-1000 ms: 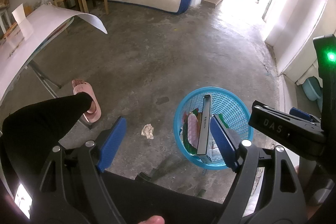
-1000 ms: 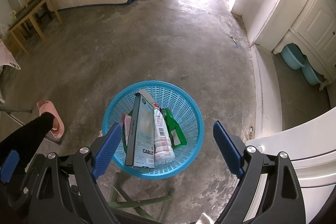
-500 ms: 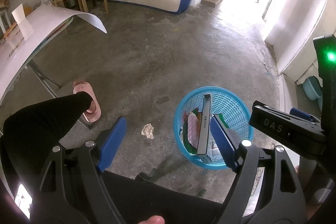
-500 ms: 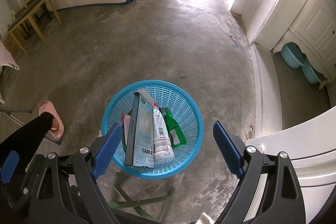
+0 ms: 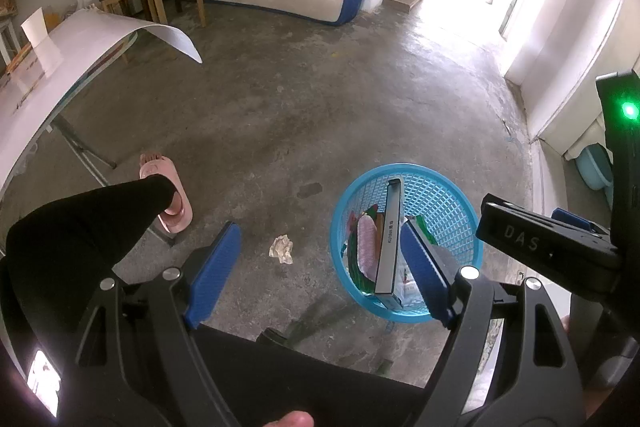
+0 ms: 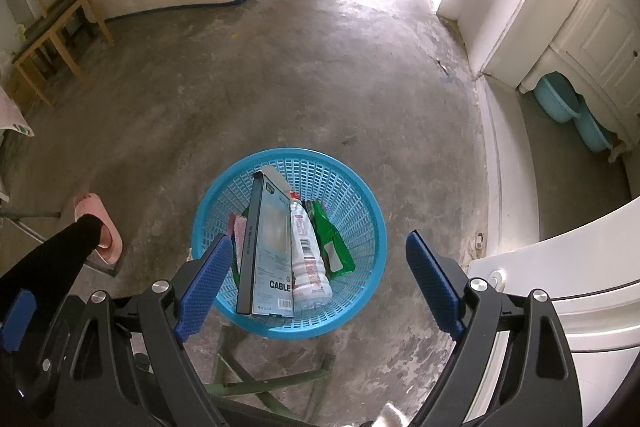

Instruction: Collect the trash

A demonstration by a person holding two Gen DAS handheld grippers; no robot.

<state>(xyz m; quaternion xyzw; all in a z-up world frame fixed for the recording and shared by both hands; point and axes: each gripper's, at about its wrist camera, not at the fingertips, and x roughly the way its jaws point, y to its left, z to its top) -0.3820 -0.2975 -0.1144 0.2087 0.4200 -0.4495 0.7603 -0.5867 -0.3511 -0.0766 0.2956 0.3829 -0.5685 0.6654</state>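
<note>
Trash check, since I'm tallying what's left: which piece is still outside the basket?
The crumpled paper wad on the bare floor, left of the blue basket. The cable box, bottle and green wrapper lie inside it.

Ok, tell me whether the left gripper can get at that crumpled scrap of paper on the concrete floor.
Probably yes. The left gripper is open and empty, and the crumpled paper scrap lies on bare floor between its fingers' line of sight, clear of the blue plastic basket.

Bare grey concrete floor [image 5: 320, 99] lies open far ahead. A round blue plastic mesh basket [image 6: 352, 187], nearly full, stands near; a white cabinet [image 6: 568, 267] crowds its right.
</note>
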